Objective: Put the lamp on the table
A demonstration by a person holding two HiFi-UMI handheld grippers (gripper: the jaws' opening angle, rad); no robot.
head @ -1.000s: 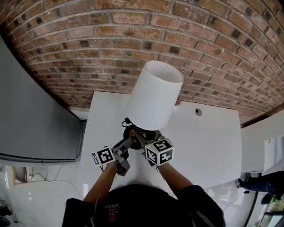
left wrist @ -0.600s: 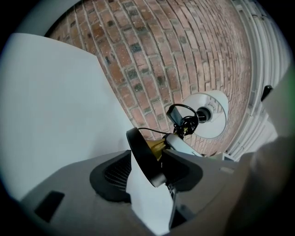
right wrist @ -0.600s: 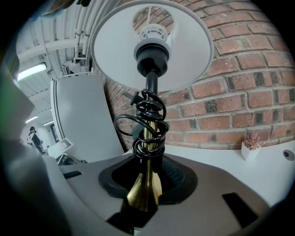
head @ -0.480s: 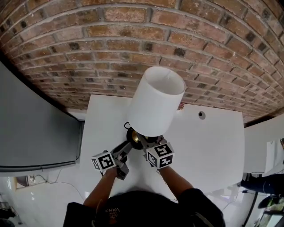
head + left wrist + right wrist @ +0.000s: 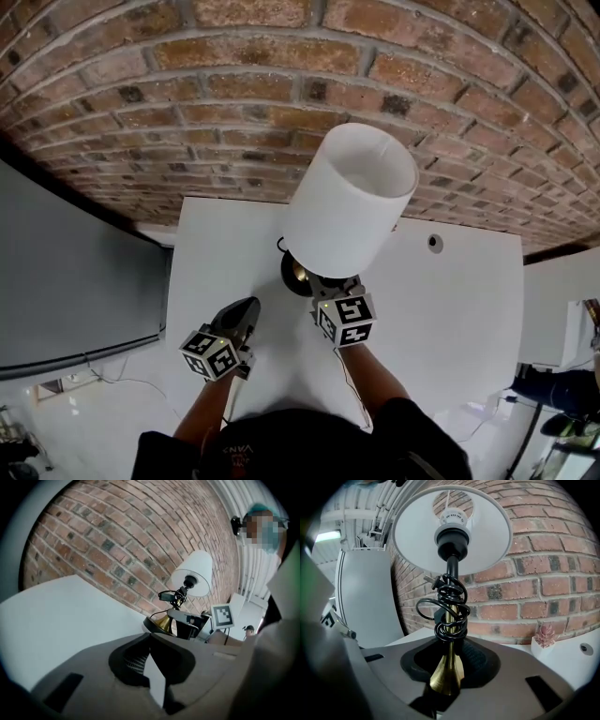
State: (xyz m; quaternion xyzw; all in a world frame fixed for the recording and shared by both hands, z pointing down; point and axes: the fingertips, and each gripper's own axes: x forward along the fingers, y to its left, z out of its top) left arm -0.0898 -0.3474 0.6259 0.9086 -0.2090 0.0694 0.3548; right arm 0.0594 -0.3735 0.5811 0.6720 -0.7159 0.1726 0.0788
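The lamp has a white shade (image 5: 349, 202), a brass stem (image 5: 447, 674) with its black cord wound round it, and a black base (image 5: 298, 274) resting on the white table (image 5: 441, 309). My right gripper (image 5: 325, 284) is at the foot of the stem; its jaws are closing, and the pads grip the brass stem (image 5: 449, 667). My left gripper (image 5: 241, 317) is shut and empty, down and left of the base, apart from it. In the left gripper view, the lamp base (image 5: 161, 623) and shade (image 5: 193, 573) stand beyond the closed left gripper (image 5: 151, 639).
A brick wall (image 5: 234, 112) runs behind the table. A grey panel (image 5: 75, 272) stands at the left. A small pink plant in a white pot (image 5: 544, 640) sits by the wall, and a round cable hole (image 5: 434, 243) is in the tabletop's far right.
My left gripper has drawn back from the lamp base toward the near left and shut. The right gripper has stayed on the stem, and the lamp has moved slightly farther onto the table.
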